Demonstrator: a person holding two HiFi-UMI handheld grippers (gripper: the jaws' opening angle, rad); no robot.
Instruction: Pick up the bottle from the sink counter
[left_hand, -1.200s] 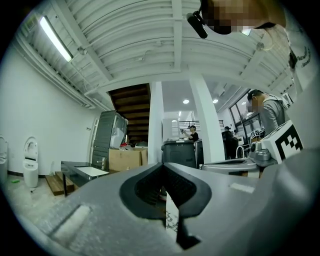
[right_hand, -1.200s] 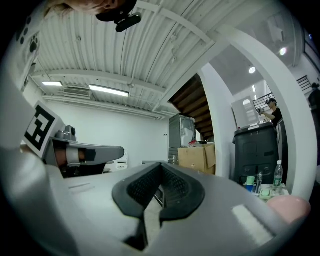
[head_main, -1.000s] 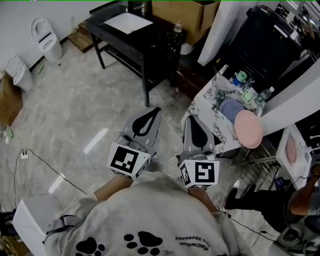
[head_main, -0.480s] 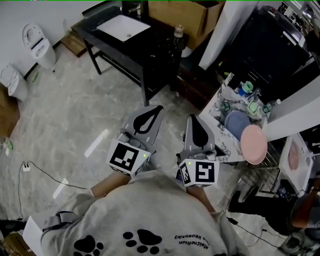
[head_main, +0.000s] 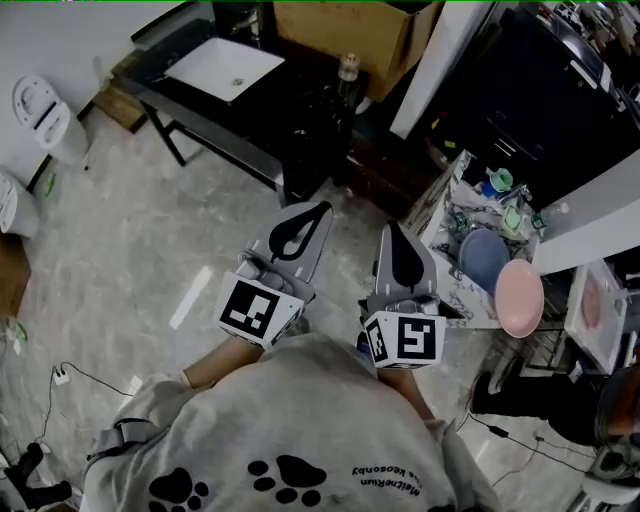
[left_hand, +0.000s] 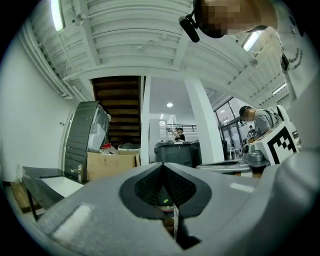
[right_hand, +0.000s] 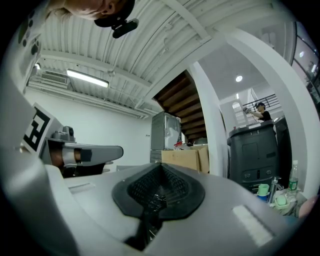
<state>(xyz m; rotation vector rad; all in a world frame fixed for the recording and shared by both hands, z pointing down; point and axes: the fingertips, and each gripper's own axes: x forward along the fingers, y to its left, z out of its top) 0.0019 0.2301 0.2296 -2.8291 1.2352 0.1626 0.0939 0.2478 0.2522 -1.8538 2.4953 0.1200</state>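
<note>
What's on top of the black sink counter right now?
A white basin is set into the sink counter, and a bottle stands near its right corner. The counter's back edge runs out of the frame's top, so anything there is unseen.

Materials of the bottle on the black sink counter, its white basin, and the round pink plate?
Dark pale-capped bottle: glass or plastic, too small to tell. White rectangular basin: smooth, even white, probably ceramic. Round pink plate: flat uniform colour, plastic or glazed ceramic.
</note>
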